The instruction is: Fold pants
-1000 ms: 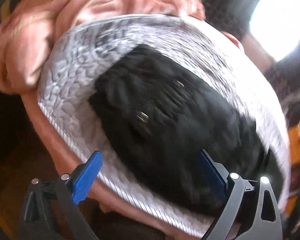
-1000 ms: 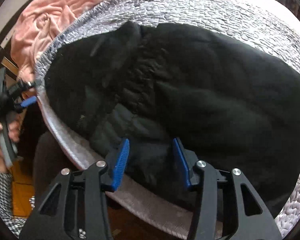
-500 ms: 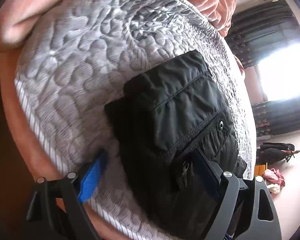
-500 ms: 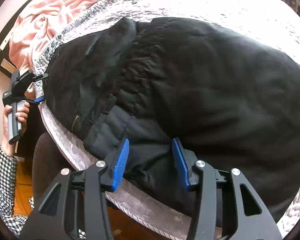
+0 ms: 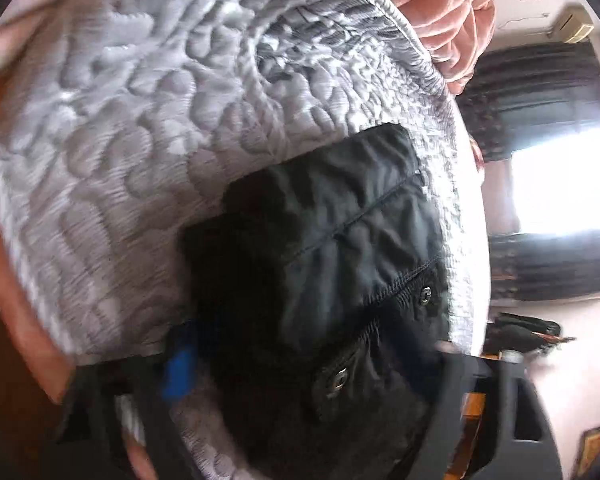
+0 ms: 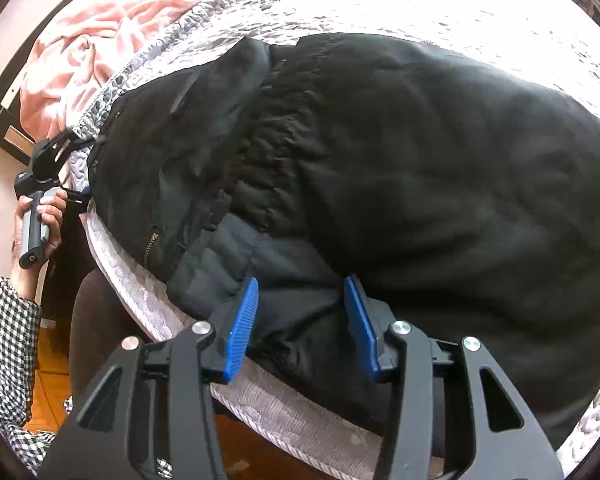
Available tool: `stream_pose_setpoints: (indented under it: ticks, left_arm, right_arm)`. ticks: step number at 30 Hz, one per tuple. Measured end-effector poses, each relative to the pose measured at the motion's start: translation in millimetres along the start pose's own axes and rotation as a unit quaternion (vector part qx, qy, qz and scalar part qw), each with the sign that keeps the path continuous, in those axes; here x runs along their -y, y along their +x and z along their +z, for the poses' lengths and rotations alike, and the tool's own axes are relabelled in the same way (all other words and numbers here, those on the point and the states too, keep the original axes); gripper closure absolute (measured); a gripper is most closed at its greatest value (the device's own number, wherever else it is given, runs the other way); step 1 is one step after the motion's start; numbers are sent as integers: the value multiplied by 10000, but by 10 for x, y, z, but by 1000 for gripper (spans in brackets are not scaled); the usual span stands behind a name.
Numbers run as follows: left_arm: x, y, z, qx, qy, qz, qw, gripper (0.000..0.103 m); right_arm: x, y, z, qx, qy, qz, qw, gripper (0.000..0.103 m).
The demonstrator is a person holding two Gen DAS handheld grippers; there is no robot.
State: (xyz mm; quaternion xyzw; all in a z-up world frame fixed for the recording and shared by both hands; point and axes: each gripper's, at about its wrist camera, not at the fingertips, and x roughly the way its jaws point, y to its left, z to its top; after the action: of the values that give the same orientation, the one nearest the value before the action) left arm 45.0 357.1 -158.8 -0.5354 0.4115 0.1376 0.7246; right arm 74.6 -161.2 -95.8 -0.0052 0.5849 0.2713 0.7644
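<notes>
Black pants (image 6: 380,160) lie spread on a grey quilted mattress (image 6: 460,12), waistband and zipper toward the near left edge. My right gripper (image 6: 302,320) is open, its blue pads on either side of a fold of the pants at the bed's near edge. In the left wrist view the pants (image 5: 332,264) show a pocket flap and snap buttons. My left gripper (image 5: 300,360) is open and straddles the waistband corner; the view is blurred and its right finger is dark against the cloth. It also shows in the right wrist view (image 6: 80,172), at the pants' left corner.
A pink blanket (image 6: 112,24) is bunched at the far left of the bed; it also shows in the left wrist view (image 5: 448,8). Wooden floor (image 6: 48,396) lies beside the bed. A bright window (image 5: 560,180) and dark curtains stand across the room.
My left gripper has swung in close over the waistband corner, which now fills the space between its fingers. The right gripper has stayed open at the pants' near edge.
</notes>
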Motion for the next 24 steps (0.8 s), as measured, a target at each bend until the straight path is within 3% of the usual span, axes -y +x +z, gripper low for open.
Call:
stream_pose_setpoints:
  ticks: [1,3,7,12,16,19,24]
  left_arm:
    - [5,-4,-15,-23,77,-153,9999,61]
    - [-10,-24,-56,-59,-80,-612,9981,77]
    - [148,-160,-169,239,69,-665,9975,85]
    - [767,-548,-475,710,1187,-841,9868,86]
    - [1267,-753,-778,871,2023,-960,9707,86]
    - [1599,-859,-1095,908,2697,-970,9537,86]
    - [2030,-864,-1761,914,3896,-869,9123,86]
  right_arm:
    - [4,0,-2,7,6,7,10000,58]
    - [17,1,-5,16,27,32,10000,58]
    - [42,-13,-16,33,61,84,9999,57]
    - [94,-58,-36,84,177,207,9996,57]
    - [96,-197,-60,240,151,182,9994,56]
    - [138,-388,-106,456,186,115,9987,55]
    - [363,-699,-231,775,454,-93,9959,55]
